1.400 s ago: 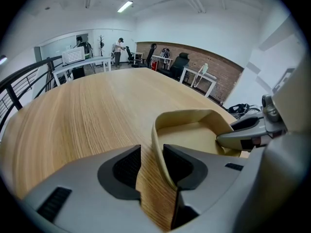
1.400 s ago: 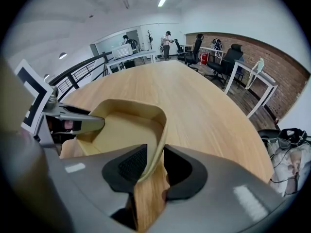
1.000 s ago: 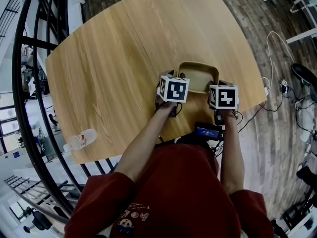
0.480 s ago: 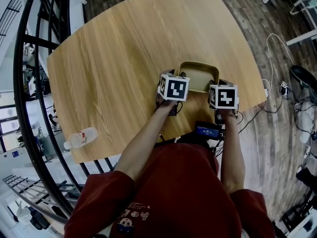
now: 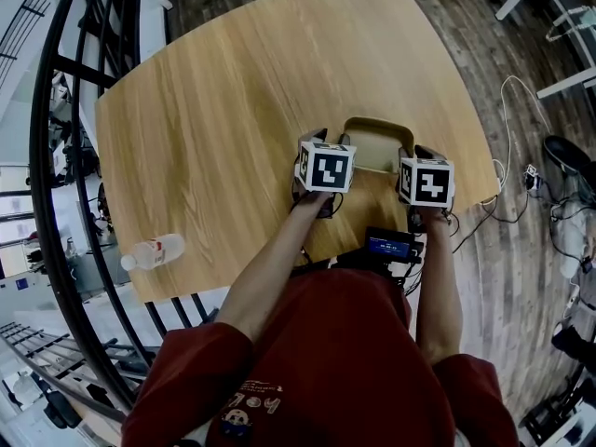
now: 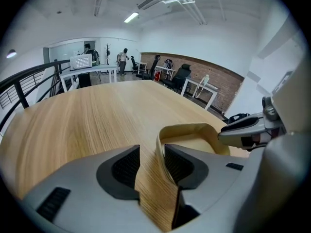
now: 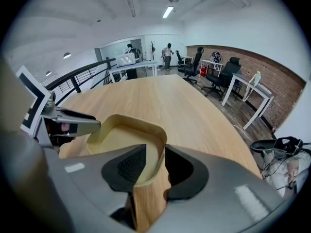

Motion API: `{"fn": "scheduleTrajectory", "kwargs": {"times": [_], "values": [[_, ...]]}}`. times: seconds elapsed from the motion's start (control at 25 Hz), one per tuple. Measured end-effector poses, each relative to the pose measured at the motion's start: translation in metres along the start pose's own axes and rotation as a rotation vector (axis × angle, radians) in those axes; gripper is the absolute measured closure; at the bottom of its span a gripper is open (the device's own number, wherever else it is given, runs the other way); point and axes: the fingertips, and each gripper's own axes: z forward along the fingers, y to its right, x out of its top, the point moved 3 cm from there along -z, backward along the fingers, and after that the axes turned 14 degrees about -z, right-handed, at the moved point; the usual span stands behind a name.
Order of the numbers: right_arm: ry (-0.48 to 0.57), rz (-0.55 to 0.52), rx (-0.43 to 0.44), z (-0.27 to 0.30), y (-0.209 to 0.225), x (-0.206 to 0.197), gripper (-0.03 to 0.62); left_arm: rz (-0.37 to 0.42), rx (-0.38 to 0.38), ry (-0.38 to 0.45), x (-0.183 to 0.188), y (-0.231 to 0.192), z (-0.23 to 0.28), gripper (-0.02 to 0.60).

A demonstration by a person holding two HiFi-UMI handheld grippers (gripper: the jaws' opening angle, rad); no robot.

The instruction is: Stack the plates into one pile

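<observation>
1. Head view looks steeply down on a light wooden table (image 5: 233,91). One pale yellow square plate (image 5: 377,122) with rounded corners lies flat near the edge closest to you. Whether other plates lie beneath it cannot be told.
2. Your left gripper (image 5: 333,138) sits at the plate's left side and your right gripper (image 5: 416,152) at its right side, both angled down toward it.
3. Left gripper view: your jaws stand apart and have just been opening. The plate's raised rim runs up through the gap, close against the right-hand pad, and bare table shows between the rim and the other pad. Nothing is clamped.
4. Right gripper view: these jaws are also released and have just been opening. The plate's near right corner passes between the pads, with a sliver of space on each side, so the plate is not gripped here either.
5. A clear plastic water bottle (image 5: 154,251) lies on its side at the table's near left edge, well apart from the plate.
6. A black railing (image 5: 42,156) curves beyond the table's left side.
</observation>
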Motion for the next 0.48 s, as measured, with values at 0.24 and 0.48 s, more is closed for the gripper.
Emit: {"fn": "scheduleTrajectory", "kwargs": {"times": [0.24,0.48], "values": [[0.11,-0.04,0.014,-0.016,-0.008,0.029,0.465,-0.055,0.006,0.108,0.015,-0.012,-0.029,0.425],[0.404,-0.146,0.077,-0.063,-0.04,0.102,0.465,-0.083,0.047,0.314,0.041,-0.046,-0.096,0.426]]}}
